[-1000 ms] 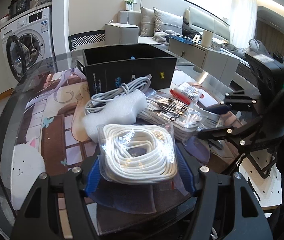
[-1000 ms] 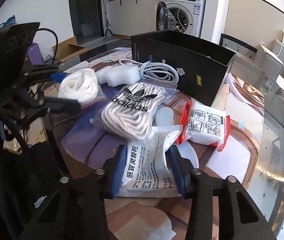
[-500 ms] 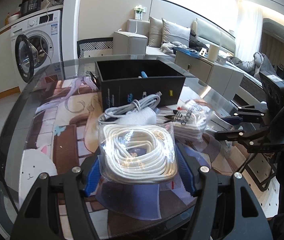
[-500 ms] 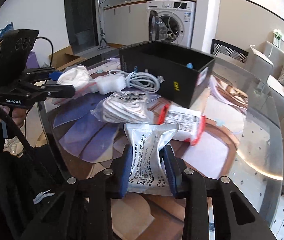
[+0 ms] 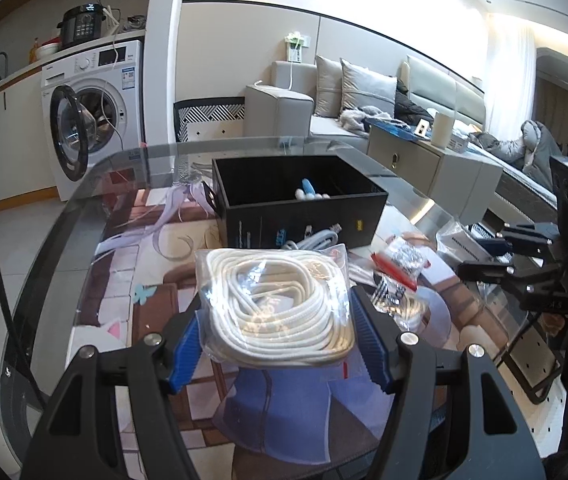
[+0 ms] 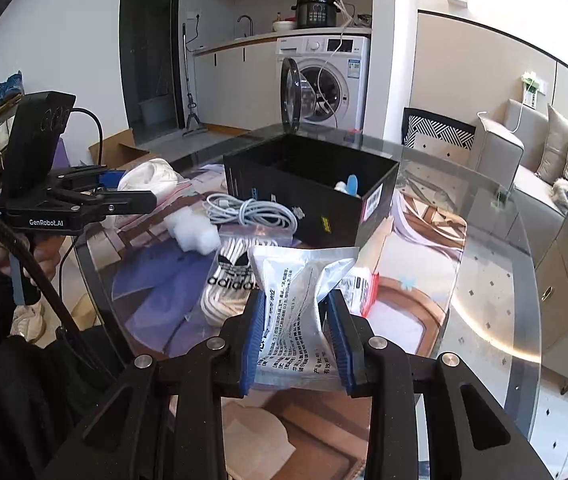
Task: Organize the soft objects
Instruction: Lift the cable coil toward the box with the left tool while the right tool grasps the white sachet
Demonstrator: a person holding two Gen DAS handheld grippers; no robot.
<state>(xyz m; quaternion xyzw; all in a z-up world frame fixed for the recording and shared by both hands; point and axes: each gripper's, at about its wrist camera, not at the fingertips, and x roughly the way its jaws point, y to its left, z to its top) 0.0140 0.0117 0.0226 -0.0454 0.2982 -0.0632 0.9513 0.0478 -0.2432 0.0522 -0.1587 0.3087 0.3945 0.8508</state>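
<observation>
The left tongs (image 5: 278,334) were clamped on a clear bag of white rope (image 5: 278,304), held above the glass desk (image 5: 84,248). The right tongs (image 6: 297,334) were clamped on a silver foil pouch (image 6: 297,300), also off the desk. Beyond both stood an open black box (image 6: 315,192), with a coiled grey cable (image 6: 252,212) and a bag of laces (image 6: 230,280) lying before it.

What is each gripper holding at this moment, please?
Left gripper: closed on the bag of white rope.
Right gripper: closed on the silver pouch.
</observation>
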